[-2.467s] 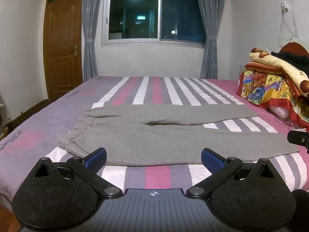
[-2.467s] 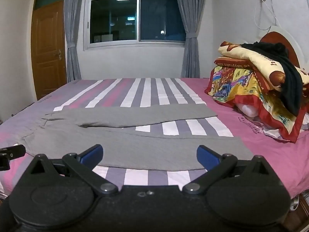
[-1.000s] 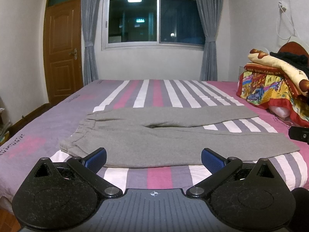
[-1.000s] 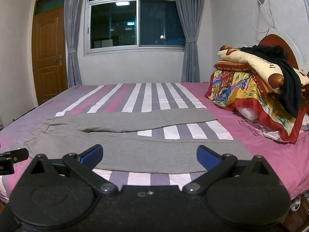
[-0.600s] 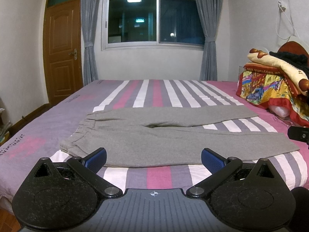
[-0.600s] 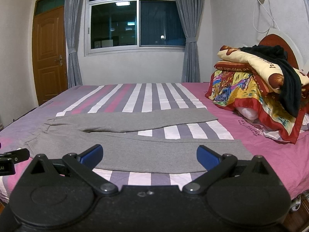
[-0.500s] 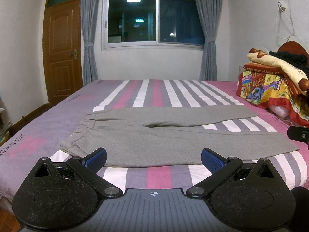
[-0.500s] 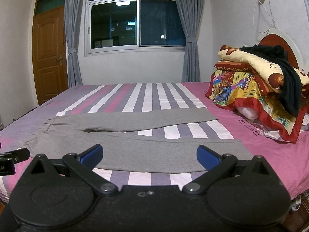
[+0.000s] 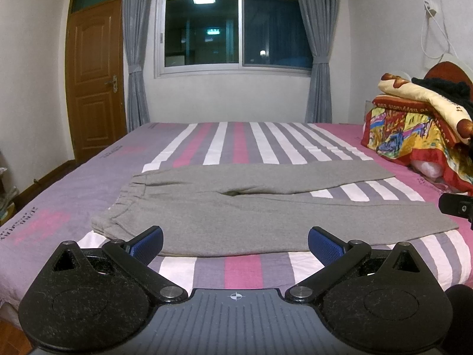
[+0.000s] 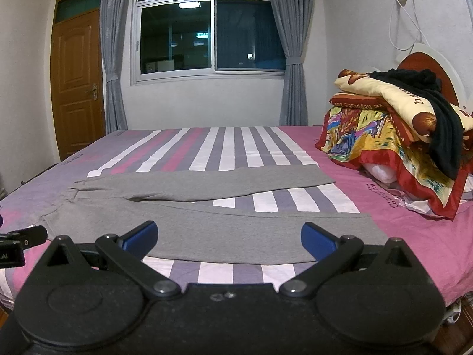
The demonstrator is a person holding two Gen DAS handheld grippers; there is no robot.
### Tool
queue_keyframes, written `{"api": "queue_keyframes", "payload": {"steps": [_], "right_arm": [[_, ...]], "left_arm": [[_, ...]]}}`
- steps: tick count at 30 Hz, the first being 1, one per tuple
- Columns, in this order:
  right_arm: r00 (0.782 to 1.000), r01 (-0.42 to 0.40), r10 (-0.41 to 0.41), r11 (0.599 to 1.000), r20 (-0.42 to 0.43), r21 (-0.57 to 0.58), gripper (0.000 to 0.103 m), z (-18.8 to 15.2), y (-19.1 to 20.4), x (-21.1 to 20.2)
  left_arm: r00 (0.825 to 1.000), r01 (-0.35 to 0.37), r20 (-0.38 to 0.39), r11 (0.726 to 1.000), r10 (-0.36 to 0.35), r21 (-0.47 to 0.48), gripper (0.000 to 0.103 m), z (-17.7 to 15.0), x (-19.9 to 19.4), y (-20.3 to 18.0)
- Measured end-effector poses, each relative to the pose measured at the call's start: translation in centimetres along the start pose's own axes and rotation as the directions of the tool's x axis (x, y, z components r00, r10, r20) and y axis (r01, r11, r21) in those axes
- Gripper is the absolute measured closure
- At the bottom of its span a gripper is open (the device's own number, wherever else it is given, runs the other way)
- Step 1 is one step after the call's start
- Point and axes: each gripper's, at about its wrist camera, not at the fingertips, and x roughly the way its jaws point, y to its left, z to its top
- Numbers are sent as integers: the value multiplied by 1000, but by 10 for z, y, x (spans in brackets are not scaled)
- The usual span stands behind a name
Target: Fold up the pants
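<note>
- The bed point(image 9: 88, 183), with its striped purple, pink and white cover, fills the space ahead of both claws; the pile of bright bedding point(image 10: 384, 136) sits well off to the right claw's right side.
- The grey pants point(image 9: 251, 207) lie flat and unfolded on the cover, just beyond the tips of both claws: waistband toward the left claw's left, the two legs running away to the right, the far leg angled off so a wedge of stripes shows between them.
- The left claw point(image 9: 235, 242) hangs just short of the near leg, its blue pads point(image 9: 147, 241) wide apart and holding nothing.
- The right claw point(image 10: 229, 236) hangs the same way further along the near leg, toward the cuff, pads wide apart and empty.
- What has changed over the last couple of seconds is small: both views have lifted and levelled a little, and the pants have not moved (no crease, no lifted edge).
- So I judge the folding not yet begun; the claws look lined up over the near leg, likely the first thing to be gripped.
</note>
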Motion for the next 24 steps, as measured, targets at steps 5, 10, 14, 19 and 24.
{"api": "queue_keyframes", "payload": {"steps": [5,10,14,19,24], "right_arm": [[1000,-27,27,1000,-7,-10,0,-1,9,1],[993,-120,120,992,6,-32,0,10,13,7],[987,-154,155,987,33,-36,0,31,9,28],[971,-235,238,969,30,-82,0,62,9,72],[933,-360,360,923,-28,-137,1,91,22,146]], "left_arm": [[1000,-3,-7,1000,3,19,0,2,2,3],[1000,12,-6,999,-12,-42,0,18,21,37],[999,22,-27,998,-24,-65,0,33,50,70],[999,-24,-33,998,22,-57,0,53,100,115],[993,-15,-118,999,11,-38,0,75,173,167]]}}
